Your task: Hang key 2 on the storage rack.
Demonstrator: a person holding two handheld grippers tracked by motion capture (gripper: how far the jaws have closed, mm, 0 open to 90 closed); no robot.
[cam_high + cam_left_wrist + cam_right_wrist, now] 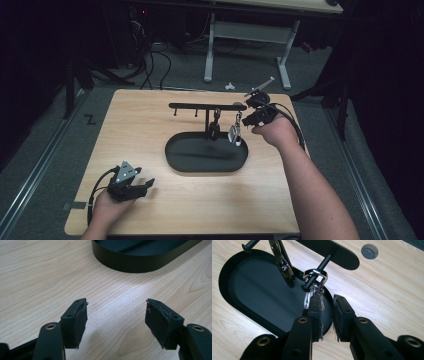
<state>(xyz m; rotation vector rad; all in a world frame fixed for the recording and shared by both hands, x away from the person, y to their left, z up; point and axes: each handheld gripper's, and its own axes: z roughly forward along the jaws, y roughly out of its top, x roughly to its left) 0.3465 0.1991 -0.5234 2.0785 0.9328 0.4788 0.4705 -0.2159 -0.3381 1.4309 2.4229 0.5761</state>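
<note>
A black hook rack [207, 106] stands over a black oval tray [172, 150]. A silver key ring with a clasp [315, 277] hangs from the rack's right peg; it appears in the high view as a small dangling piece [236, 131]. A second metal clip [282, 262] hangs from the neighbouring peg. My right gripper [328, 298] sits just below and in front of the key ring, its jaws a narrow gap apart with nothing between the pads, so it is open. My left gripper [116, 302] rests wide open and empty over bare wood at the table's front left [149, 184].
The tray wall [130, 263] lies a little beyond my left gripper. A round hole [369, 251] is cut in the tabletop behind the rack. Two free pegs [185, 111] remain on the rack's left half. Beyond the table are white desk legs [208, 50] and floor cables.
</note>
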